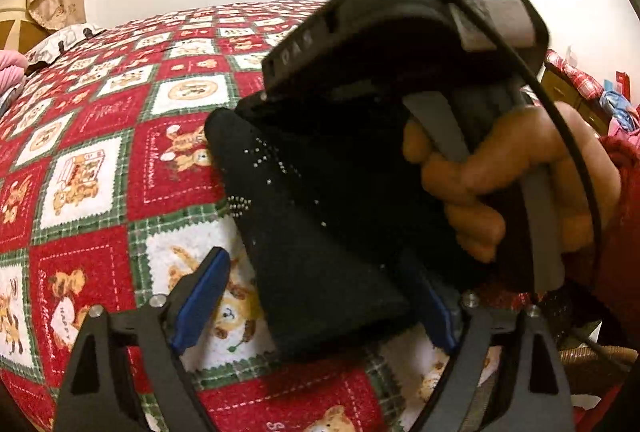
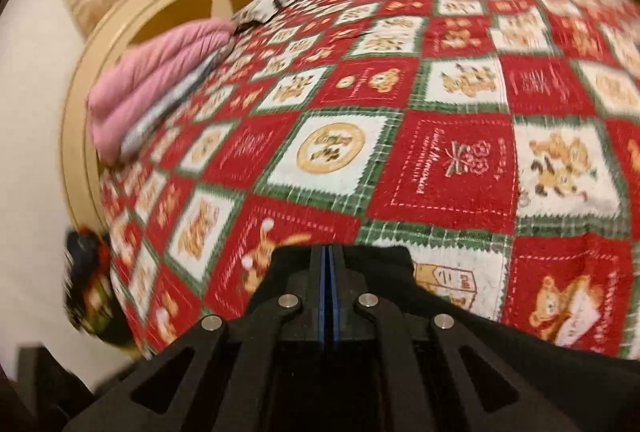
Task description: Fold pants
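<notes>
**Holding black pants above the quilted bed**

Hanging in front of your left wrist camera, the black pants [image 1: 320, 232] form a dark, narrow bundle with small silver studs scattered over the upper part. The bundle's top end disappears under your right gripper [image 1: 256, 111], which comes in from the upper right; your right hand [image 1: 516, 171] wraps its handle and trigger. From that camera the jaw tips themselves are hidden by cloth.

Your right wrist view settles it: the right gripper [image 2: 329, 272] has its blue pads [image 2: 322, 288] pressed together with almost no gap, and black cloth [image 2: 392, 264] spreads out beside and beneath the fingers, so the fabric is pinched there.

Your left gripper [image 1: 320, 304] stands wide. Its blue-lined fingers [image 1: 200, 300] flank the lower end of the bundle; the left finger is apart from the cloth, while the right one is partly hidden behind it, so contact there cannot be told.

Below lies the bed quilt [image 1: 100, 151], red and white squares with bear prints. A pink folded cover [image 2: 160, 75] sits at its far edge, near the headboard [image 2: 80, 119]. The right view is motion-blurred.
</notes>
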### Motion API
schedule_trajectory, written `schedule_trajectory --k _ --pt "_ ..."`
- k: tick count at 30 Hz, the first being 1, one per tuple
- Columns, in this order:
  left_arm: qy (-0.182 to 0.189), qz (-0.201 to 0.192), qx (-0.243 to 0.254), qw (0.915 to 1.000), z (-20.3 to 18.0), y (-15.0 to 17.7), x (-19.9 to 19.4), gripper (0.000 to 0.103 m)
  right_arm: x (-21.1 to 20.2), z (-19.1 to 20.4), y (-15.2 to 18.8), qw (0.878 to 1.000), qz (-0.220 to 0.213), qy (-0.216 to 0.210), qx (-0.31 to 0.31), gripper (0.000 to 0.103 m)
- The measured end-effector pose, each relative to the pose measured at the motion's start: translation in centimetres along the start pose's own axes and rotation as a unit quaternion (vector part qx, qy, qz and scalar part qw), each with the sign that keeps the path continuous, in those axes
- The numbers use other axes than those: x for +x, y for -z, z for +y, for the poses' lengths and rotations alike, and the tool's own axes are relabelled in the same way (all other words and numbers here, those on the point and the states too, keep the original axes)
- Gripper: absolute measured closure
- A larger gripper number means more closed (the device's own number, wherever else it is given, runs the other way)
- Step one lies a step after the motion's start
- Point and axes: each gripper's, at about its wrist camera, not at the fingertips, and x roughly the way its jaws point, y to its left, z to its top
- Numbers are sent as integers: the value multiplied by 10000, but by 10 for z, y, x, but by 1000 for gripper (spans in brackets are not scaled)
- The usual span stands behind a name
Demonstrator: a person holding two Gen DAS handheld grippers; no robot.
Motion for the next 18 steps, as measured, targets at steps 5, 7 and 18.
schedule_trajectory --k 5,7,18 --pt "-109 88 -5 9999 4 -5 -4 13 -37 1 7 9930 -478 -904 599 100" --pt "-304 89 -42 9995 7 -10 -8 13 -64 5 11 9904 -731 -1013 600 100" --pt "-798 -521 389 9947 -13 -66 -27 13 -180 -42 90 9902 -674 1175 348 100"
